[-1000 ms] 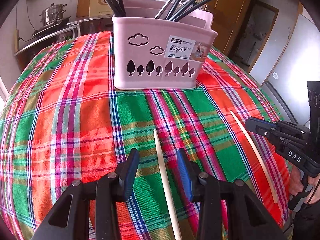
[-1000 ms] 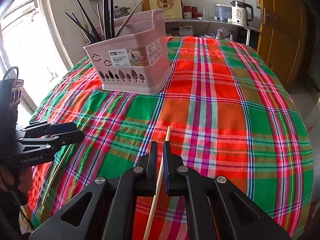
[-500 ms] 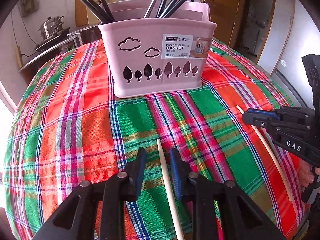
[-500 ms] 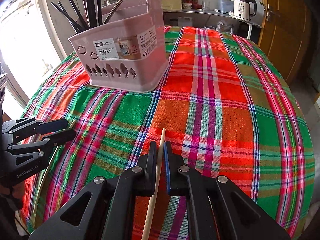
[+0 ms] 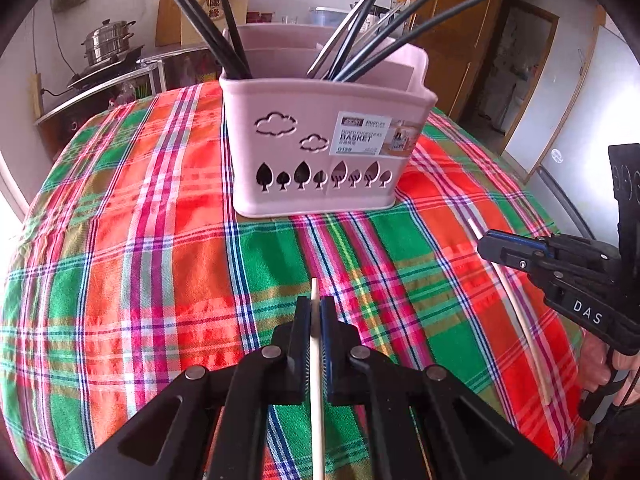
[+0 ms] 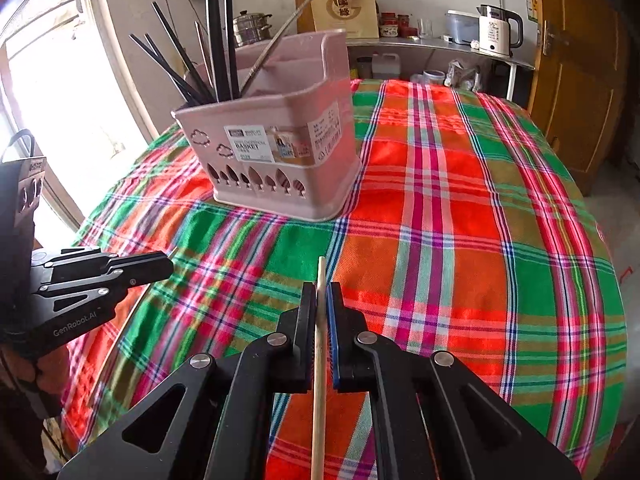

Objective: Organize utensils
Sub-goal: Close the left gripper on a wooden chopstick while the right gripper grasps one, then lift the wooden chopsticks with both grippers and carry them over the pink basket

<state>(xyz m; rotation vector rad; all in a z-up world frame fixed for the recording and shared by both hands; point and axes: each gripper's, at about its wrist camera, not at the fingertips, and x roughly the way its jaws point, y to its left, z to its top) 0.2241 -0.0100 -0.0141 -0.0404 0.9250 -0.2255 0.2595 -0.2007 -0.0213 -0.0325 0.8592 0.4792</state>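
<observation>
A pale wooden chopstick (image 5: 316, 360) runs lengthwise between the fingers of the left gripper (image 5: 315, 312), its tip poking out just past the fingertips above the cloth. The jaws have just been closing, and they now pinch this chopstick between their pads. A second light chopstick (image 6: 319, 344) sits the same way in the right gripper (image 6: 320, 300), whose jaws are clenched on it, its tip also showing a little beyond the fingertips. In the left wrist view that second stick appears as a long pale line passing under the right gripper at the right side of the picture, slanting over the cloth; whether it rests on the cloth there cannot be told.

Both grippers are angled downward over a round table covered by a plaid tablecloth (image 5: 160, 240) of red, green and orange. They are side by side and apart, each visible at the edge of the other's camera. Part of a hand (image 5: 600, 364) shows below the right gripper's handle.

Farther back on the cloth stands a pink chopstick basket (image 5: 320, 148) with cloud and tree cut-outs and a printed label. Dark chopsticks (image 5: 224, 24) lean out of its compartments, some to the left and several fanned to the right.

Beyond the table, a steel steamer pot (image 5: 108, 40), a brown paper bag (image 6: 346, 8) and a white electric kettle (image 6: 498, 32) sit along the wall, with a wooden door (image 6: 576, 80) at the right.
</observation>
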